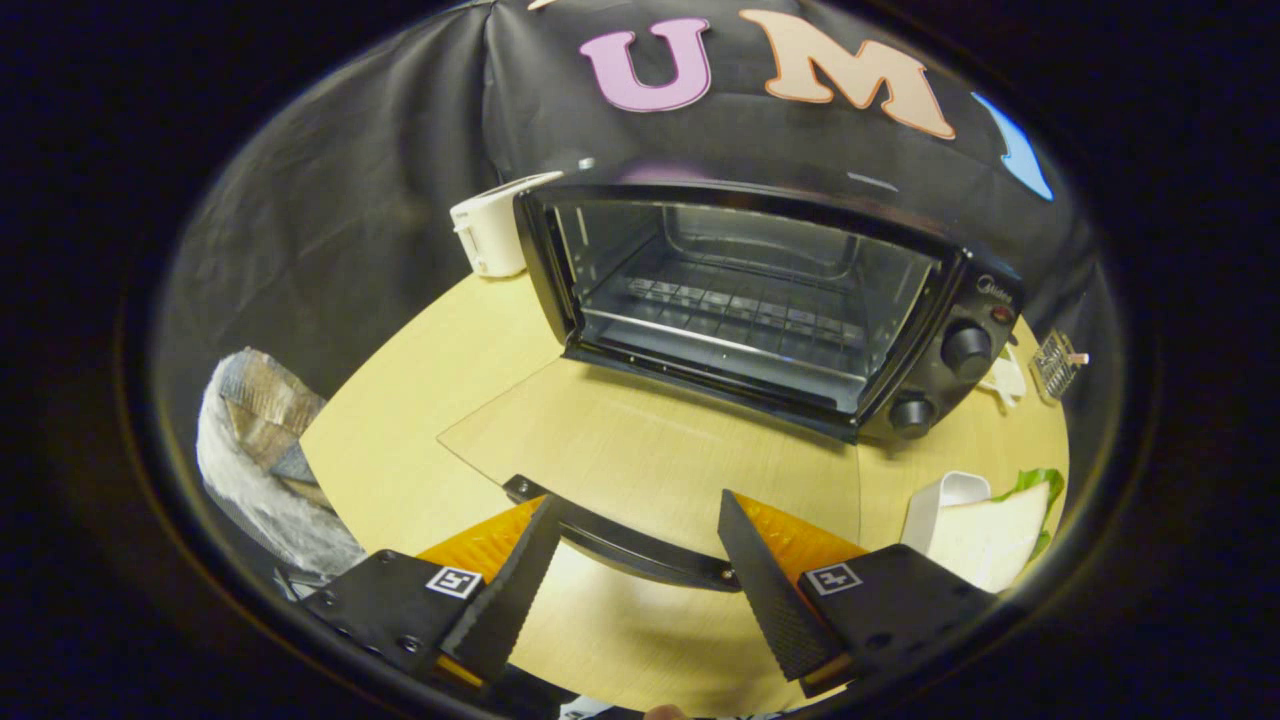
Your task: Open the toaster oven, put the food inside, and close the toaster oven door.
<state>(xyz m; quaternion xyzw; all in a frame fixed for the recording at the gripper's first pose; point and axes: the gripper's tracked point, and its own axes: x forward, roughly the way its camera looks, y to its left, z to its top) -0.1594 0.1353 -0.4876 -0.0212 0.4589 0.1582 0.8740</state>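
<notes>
Oven door point(650, 450) lies fully lowered; my gripper point(635, 560) is spread, straddling its handle point(620, 540); sandwich point(985, 540) waits at three o'clock for loading.

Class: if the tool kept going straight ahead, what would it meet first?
Probably the open door's handle, lying across the gap between the open tool fingers; beyond it the door, then the oven cavity. Depth is uncertain.

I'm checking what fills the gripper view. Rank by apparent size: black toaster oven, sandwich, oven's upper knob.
1. Black toaster oven, door open flat.
2. Triangular white-bread sandwich, enlarged by nearness.
3. Upper round black knob.
The gripper is open.
</notes>
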